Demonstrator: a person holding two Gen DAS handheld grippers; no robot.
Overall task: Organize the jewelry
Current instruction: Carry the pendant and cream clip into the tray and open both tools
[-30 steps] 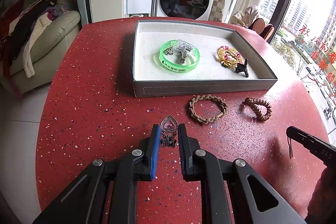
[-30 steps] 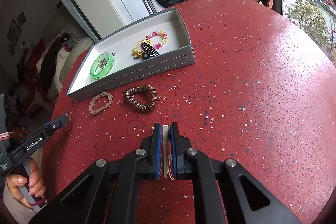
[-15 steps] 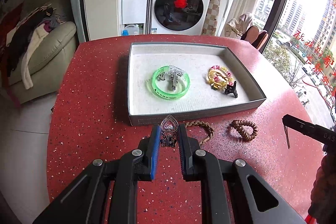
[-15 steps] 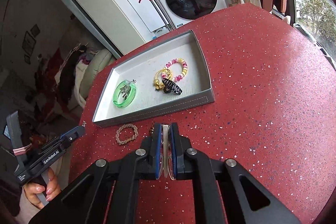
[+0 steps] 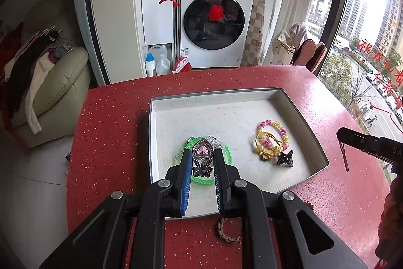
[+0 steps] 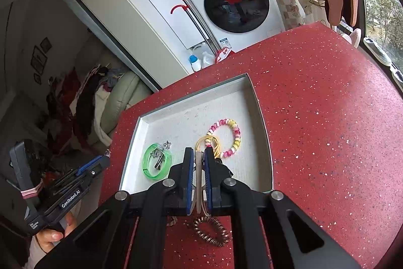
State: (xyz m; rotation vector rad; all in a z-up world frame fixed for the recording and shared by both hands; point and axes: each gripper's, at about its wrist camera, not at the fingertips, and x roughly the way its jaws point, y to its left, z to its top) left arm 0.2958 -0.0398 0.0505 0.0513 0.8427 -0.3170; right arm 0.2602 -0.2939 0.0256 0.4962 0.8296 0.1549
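Over the tray [image 5: 314,143], lower centre of both views, both my grippers tilt down: left gripper [image 5: 201,155] pinching heart hair clip [image 5: 202,151]; right gripper [image 6: 199,160] clamped on a thin beige strip [image 6: 199,178].

Red speckled tabletop [image 5: 108,143]. White front-load washing machine [image 5: 214,22] against far wall, detergent bottles [image 5: 156,62] beside it. Cream sofa [image 5: 58,82] left (clothes heaped on top). Tall window [image 5: 362,24] right, daylight, tower blocks outside.
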